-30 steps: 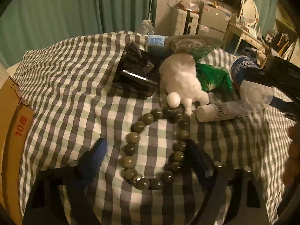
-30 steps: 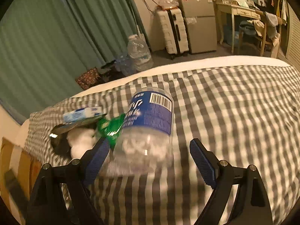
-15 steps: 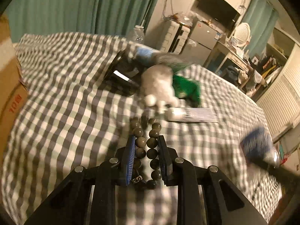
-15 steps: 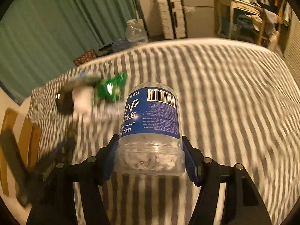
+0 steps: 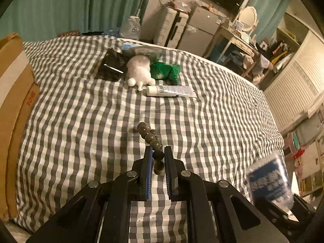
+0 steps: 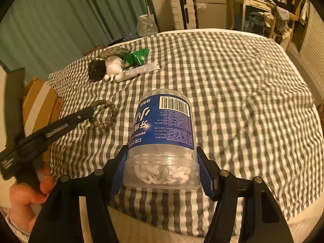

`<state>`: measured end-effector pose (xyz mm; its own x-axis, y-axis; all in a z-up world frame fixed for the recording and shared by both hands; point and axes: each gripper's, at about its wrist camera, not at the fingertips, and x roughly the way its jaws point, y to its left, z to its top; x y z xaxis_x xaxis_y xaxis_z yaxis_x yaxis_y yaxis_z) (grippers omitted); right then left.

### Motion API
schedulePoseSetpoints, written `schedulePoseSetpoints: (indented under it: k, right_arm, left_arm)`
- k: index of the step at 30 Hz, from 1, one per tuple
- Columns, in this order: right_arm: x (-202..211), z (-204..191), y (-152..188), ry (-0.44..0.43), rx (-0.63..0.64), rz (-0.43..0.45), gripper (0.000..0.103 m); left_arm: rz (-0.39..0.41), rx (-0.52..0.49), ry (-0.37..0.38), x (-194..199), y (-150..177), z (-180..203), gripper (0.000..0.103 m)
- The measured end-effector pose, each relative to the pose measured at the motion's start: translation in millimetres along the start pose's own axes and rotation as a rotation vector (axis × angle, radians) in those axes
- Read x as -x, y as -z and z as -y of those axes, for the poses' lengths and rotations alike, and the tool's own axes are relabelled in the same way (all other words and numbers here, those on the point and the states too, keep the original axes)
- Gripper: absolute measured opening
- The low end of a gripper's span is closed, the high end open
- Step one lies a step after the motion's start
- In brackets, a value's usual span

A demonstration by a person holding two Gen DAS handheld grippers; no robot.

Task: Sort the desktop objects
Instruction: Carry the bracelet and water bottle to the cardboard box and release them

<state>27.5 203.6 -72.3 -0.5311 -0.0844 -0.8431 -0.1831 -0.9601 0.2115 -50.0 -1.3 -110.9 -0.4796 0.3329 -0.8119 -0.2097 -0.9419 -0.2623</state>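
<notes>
A bracelet of dark olive beads [image 5: 149, 135] hangs bunched from my left gripper [image 5: 158, 151], whose blue-padded jaws are closing with a bead pinched between them. In the right wrist view the bracelet [image 6: 105, 113] dangles over the checked bedcover at the tip of the left gripper [image 6: 91, 111]. My right gripper [image 6: 161, 151] is shut on a clear dental floss jar [image 6: 164, 133] with a blue label, held above the cover. That jar [image 5: 267, 180] also shows blurred at the lower right of the left wrist view.
At the far side of the checked bedcover [image 5: 81, 121] lies a pile: a black pouch [image 5: 112, 66], a white plush toy [image 5: 139, 70], a green packet [image 5: 165, 70] and a white tube [image 5: 170, 91]. A cardboard box [image 5: 14, 93] stands at the left edge. A hand [image 6: 26, 194] holds the left gripper.
The left jaws closed around the flat bracelet and lifted it, bunched. The right jaws closed on the jar and carried it away from the pile, toward the near side.
</notes>
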Motion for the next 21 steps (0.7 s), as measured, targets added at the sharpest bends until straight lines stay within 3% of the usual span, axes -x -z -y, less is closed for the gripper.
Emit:
schedulePoseSetpoints:
  k: [5,7,10,14,17,21]
  right_arm:
    - [14,3,3,-0.01,-0.032,0.028,0.063]
    - [16,6,3,-0.019,-0.038,0.028,0.063]
    - [10,11,3,-0.027,-0.048,0.021,0.063]
    - [-5,23,2,-0.047,-0.084,0.006,0.063]
    - [-14,31,1,-0.048,-0.107,-0.011,0.063]
    - [-19,35,1,-0.059,-0.124,-0.021,0.063]
  left_arm:
    - [-0.009,-0.009,-0.004,-3,1,0,0.011]
    - [-0.075,-0.032,0.006,-16,-2,4,0.011]
    - [-0.16,-0.054,-0.063,-43,0,8,0.013]
    - [-0.222,0.003,-0.075,-67,0,-3,0.013]
    - [-0.19,0.053,-0.015,-62,-3,-11,0.011]
    - [-0.06,0.056,0.116,-27,-9,-6,0.011]
